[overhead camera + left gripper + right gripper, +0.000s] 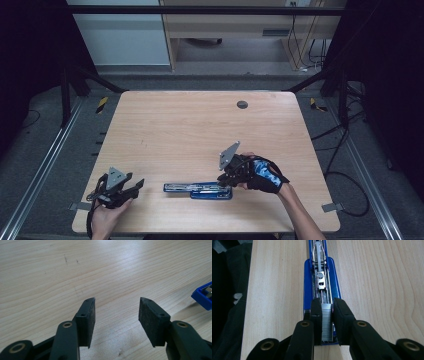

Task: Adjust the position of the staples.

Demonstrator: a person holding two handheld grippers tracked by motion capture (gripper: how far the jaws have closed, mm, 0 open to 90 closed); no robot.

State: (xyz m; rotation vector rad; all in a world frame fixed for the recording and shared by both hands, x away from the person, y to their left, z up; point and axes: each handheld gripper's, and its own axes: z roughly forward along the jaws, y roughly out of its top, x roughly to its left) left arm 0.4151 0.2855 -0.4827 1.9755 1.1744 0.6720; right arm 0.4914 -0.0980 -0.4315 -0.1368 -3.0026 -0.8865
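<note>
Lab recording rig; dark frame rails (pixel 45 150), wooden table (pixel 200 125), trailing floor cables (pixel 345 175)

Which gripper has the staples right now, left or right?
The right gripper: its pads clamp a silver strip of staples over the opened blue stapler. The left gripper stands open over bare table, holding nothing.

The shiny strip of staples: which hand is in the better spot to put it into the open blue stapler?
Right. The right tongs already pinch the silver strip of staples above the open blue stapler. The left tongs stand open off to the side.
</note>
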